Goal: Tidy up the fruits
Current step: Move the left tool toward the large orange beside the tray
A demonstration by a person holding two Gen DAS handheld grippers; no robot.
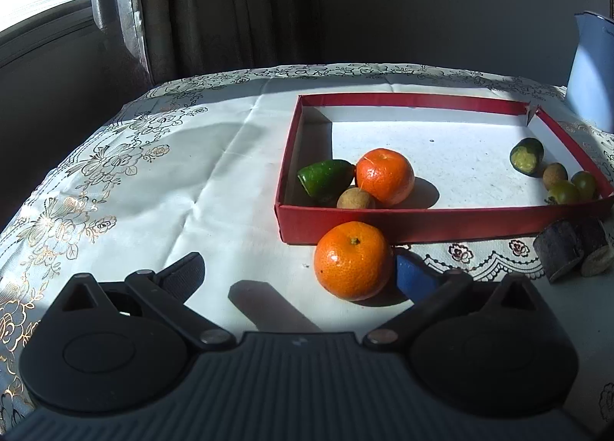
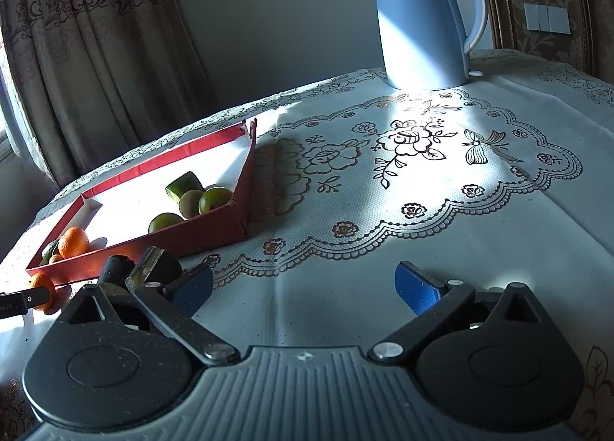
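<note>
A red shallow box (image 1: 429, 219) sits on the tablecloth. It holds an orange mandarin (image 1: 385, 176), a green fruit piece (image 1: 324, 177) and a small brown fruit (image 1: 355, 200) at its near left, and a cut green piece (image 1: 526, 155), a brown fruit (image 1: 554, 175) and two green grapes (image 1: 564, 191) at its near right. A second mandarin (image 1: 351, 260) lies on the cloth outside the box front, between the fingers of my open left gripper (image 1: 301, 274), against the right finger. My right gripper (image 2: 305, 287) is open and empty over the lace mat; the box (image 2: 184, 237) lies to its left.
Two dark cut sugarcane-like pieces (image 1: 571, 253) lie right of the box front, also beside the right gripper's left finger (image 2: 153, 268). A pale blue kettle (image 2: 426, 22) stands at the table's back. Curtains and a window are behind the left edge.
</note>
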